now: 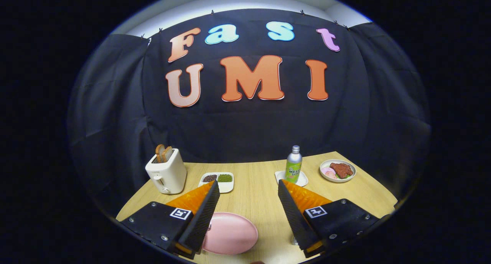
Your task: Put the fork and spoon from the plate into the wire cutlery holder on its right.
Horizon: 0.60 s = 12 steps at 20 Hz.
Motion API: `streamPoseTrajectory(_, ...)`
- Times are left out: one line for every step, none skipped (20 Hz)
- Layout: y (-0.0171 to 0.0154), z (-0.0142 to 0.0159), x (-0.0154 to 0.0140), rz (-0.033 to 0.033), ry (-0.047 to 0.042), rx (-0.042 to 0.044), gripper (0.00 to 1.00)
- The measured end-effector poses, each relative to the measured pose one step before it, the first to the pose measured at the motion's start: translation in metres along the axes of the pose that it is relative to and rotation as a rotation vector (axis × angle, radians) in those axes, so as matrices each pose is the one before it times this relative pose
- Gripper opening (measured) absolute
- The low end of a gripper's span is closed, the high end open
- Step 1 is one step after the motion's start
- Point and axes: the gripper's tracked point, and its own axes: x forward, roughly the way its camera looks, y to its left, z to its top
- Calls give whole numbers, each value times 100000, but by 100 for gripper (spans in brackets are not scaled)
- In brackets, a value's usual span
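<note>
A pink plate (230, 233) lies on the wooden table (253, 195), low between my two fingers and closer to the left one. The part of the plate I can see is bare. The left finger hides the plate's left rim. My gripper (248, 182) hangs open above the table, fingers wide apart, nothing between them. A small bit of shiny metal (294, 240) peeks out by the right finger, to the right of the plate; I cannot tell what it is.
Beyond the fingers stand a white toaster (167, 172) with toast, a white two-part dish (218, 179) of dark and green bits, a green bottle (293, 166) on a white coaster, and a bowl of food (337, 170). The booth's black cloth hangs behind the table.
</note>
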Motion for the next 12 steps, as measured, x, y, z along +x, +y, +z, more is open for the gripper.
streamPoseTrajectory(904,-220,83,794,29,-186,92)
streamPoseTrajectory(1134,-280,14,1535,458,-111,93)
streamPoseTrajectory(1147,-356,177,1468,226,-486,93)
streamPoseTrajectory(1039,-274,149,1446,243,-1070,93)
streamPoseTrajectory(954,-236,329,1048,348,-1225,93)
streamPoseTrajectory(917,-286,250,1252,564,-854,93)
streamPoseTrajectory(921,-503,248,1796,1335,-331,93)
streamPoseTrajectory(809,-742,331,1465,2386,-467,93)
streamPoseTrajectory(634,-857,457,1246,2731,-577,93)
streamPoseTrajectory(448,-992,355,911,3594,-780,93)
streamPoseTrajectory(328,-923,409,838,2647,-474,93)
streamPoseTrajectory(369,-844,298,987,3144,-573,93)
